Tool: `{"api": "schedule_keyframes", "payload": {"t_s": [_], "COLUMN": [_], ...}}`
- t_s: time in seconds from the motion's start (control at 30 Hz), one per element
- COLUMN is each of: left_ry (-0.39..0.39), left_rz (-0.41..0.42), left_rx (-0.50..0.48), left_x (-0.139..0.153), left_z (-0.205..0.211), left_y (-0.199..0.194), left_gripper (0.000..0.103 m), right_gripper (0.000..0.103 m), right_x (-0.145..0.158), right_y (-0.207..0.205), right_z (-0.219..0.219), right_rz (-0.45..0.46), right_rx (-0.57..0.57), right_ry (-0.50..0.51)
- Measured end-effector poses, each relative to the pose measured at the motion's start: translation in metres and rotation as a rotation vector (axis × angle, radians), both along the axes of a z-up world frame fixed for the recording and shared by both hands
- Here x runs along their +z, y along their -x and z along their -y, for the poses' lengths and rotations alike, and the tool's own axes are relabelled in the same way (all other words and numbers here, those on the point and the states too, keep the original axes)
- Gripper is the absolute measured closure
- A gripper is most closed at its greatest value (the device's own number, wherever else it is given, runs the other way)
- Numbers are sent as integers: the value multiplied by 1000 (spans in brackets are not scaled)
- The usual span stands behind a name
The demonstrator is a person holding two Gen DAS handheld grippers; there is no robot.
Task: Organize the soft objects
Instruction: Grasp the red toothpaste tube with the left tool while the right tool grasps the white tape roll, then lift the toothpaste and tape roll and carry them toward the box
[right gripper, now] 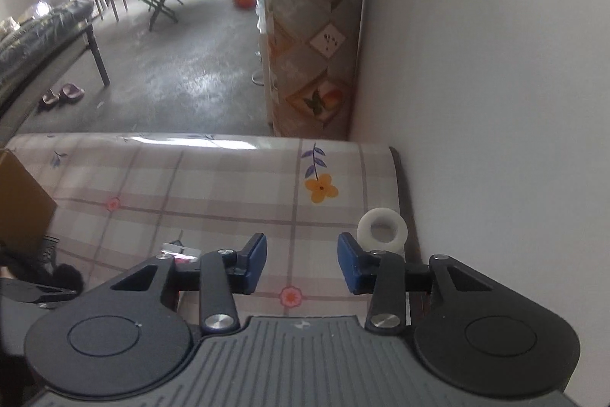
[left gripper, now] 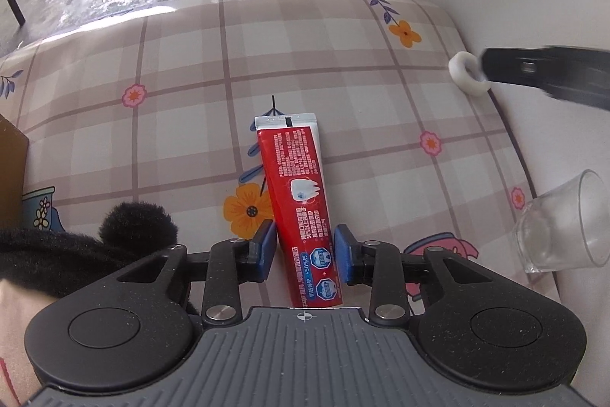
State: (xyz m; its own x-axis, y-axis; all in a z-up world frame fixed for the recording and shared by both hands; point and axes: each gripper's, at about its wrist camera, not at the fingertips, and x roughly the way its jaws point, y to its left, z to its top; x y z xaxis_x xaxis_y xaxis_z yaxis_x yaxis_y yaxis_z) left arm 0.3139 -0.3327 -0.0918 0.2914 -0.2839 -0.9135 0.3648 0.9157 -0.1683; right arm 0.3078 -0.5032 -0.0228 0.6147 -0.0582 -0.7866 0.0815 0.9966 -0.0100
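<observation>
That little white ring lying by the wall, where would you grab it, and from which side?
Probably across its band on the side away from the wall. The white ring lies near the table's edge by the wall, so that side looks cramped. The right gripper, jaws apart and empty, could come from above, one finger through the hole.

A: Where's the toothpaste tube (left gripper: 301, 201)?
B: Red and white, flat on the checked cloth, crimped end pointing away.
A: And the white ring (right gripper: 382, 227)?
B: Near the wall edge.
</observation>
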Motion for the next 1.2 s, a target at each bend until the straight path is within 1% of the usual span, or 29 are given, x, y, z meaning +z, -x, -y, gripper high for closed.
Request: {"api": "schedule_keyframes", "payload": {"t_s": [0.03, 0.07, 0.27, 0.43, 0.57, 0.63, 0.7, 0.8, 0.87, 0.9, 0.93, 1.07, 1.2], "left_ry": [1, 4, 30, 33, 31, 29, 27, 28, 27, 27, 27, 26, 35], "left_rz": [0, -1, -16, -16, -10, -11, -12, -14, -12, -10, -8, 4, -2], "left_rx": [-2, -2, 3, 1, 0, 0, 0, 0, -1, -1, -1, -4, -3], "left_x": [0, 0, -1, -2, -2, -2, -1, -1, -1, -1, -1, -1, 0], "left_z": [0, 0, -4, -5, -6, -6, -6, -5, -5, -5, -4, -5, -8], "left_y": [0, -1, -5, -4, -3, -3, -3, -4, -3, -3, -2, 1, 1], "left_gripper": [71, 71, 71, 71, 71, 71, 71, 71, 71, 71, 71, 72, 73], "right_gripper": [66, 67, 67, 67, 67, 67, 67, 68, 76, 85, 88, 88, 88], "right_x": [-6, -12, -34, -44, -57, -61, -66, -67, -67, -66, -66, -56, -35], "right_y": [-9, -16, -54, -69, -78, -81, -86, -86, -85, -84, -83, -73, -58], "right_z": [2, 3, 17, 29, 30, 30, 32, 32, 33, 32, 31, 30, 31], "right_rz": [-26, -49, -145, -192, -236, -244, -258, -252, -252, -253, -251, -213, -161], "right_rx": [-5, -7, -23, -46, -39, -45, -48, -42, -39, -34, -29, -34, -28], "right_ry": [12, 23, 82, 100, 105, 130, 123, 111, 96, 97, 104, 80, 48]}}
